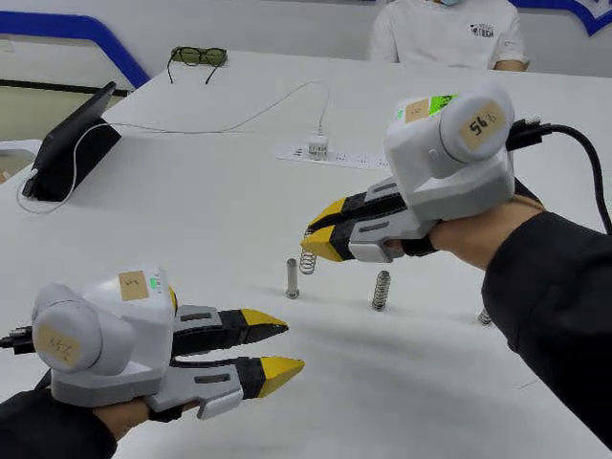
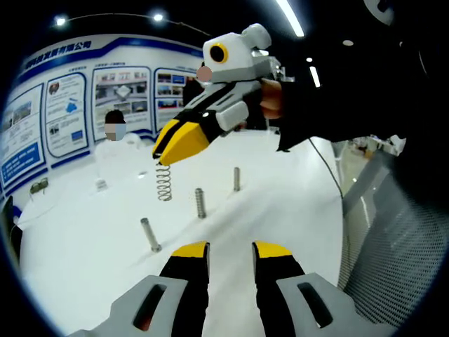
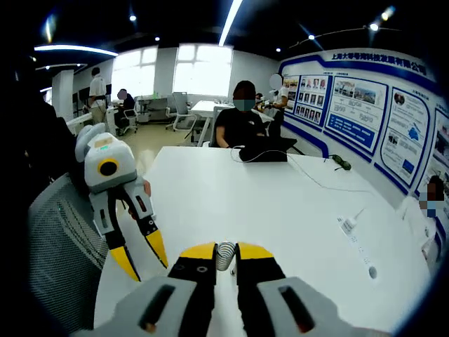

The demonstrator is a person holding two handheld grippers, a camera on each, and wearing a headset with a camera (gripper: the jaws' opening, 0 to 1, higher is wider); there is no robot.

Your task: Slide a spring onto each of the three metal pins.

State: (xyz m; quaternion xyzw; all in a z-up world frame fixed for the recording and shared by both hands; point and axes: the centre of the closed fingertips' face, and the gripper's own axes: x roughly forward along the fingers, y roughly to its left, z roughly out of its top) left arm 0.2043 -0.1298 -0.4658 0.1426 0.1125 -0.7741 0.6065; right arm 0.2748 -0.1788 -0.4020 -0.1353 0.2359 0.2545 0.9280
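We have the right gripper (image 1: 314, 241) clamped on the top end of a spring (image 1: 307, 260). It hangs from the jaw tips over the white table (image 1: 191, 220), close to the bare pin (image 1: 292, 277). Second pin (image 1: 382, 290) already wears a spring. Third pin (image 1: 485, 316) is half behind the sleeve (image 1: 555, 306), so we can't tell its state. Left gripper (image 1: 292, 346) is spread and empty, well apart from the pins.
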